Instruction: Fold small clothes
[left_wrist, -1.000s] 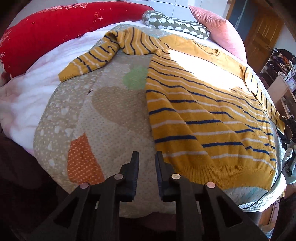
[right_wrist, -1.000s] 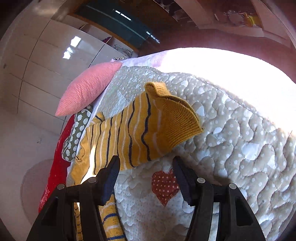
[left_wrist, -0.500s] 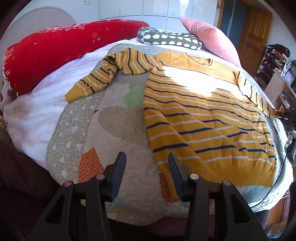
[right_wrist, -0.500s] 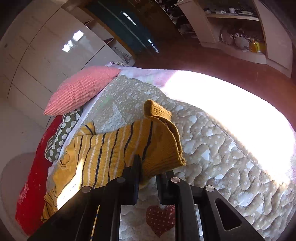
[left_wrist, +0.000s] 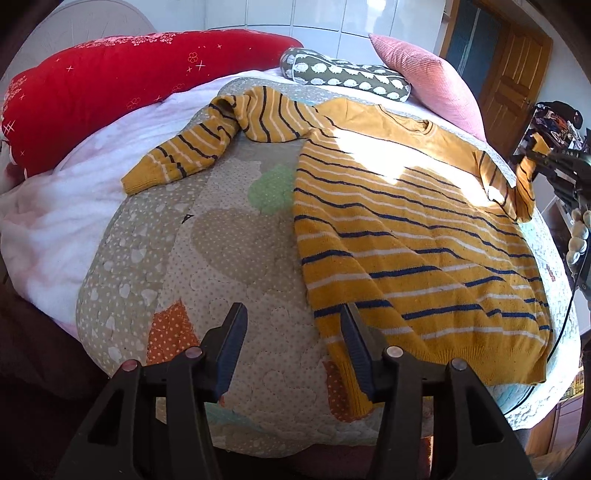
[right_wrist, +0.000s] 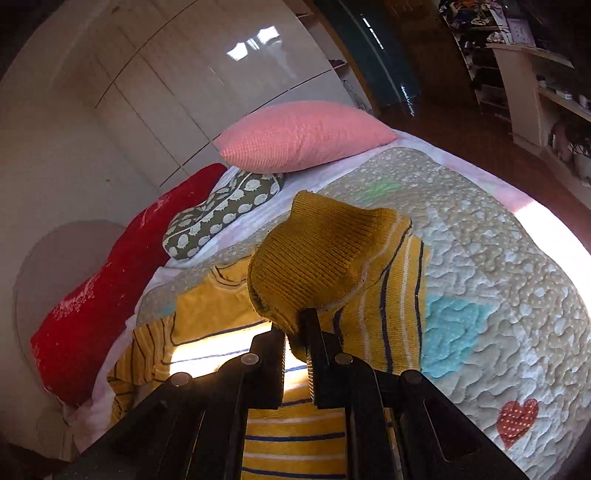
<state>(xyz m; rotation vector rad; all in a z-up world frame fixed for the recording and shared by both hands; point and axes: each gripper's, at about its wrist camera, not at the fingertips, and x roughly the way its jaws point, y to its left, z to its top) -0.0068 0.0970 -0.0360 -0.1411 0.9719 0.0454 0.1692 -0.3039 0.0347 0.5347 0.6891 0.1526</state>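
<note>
**Right sleeve cuff pinched & lifted; left gripper opening over quilt**

Yellow striped sweater (left_wrist: 406, 236) lay flat on patchwork quilt (left_wrist: 207, 258), neck toward the pillows, hem near the bed's edge. Right gripper (right_wrist: 295, 332) was pressed together on the sweater's right sleeve cuff (right_wrist: 317, 258), w/ ribbed cuff bunched up above the fingertips & sleeve held off the quilt over the sweater body. Left gripper (left_wrist: 291, 336) hovered just beside the hem corner, jaws opening, only quilt seen between them; its right finger (left_wrist: 356, 350) overlapped the hem edge in view, contact unclear. Other sleeve (left_wrist: 192, 147) lay bent toward red pillow (left_wrist: 110, 88). Pink pillow (right_wrist: 303, 136) & sheep-print cushion (right_wrist: 221, 214) sat at the head end.
</note>
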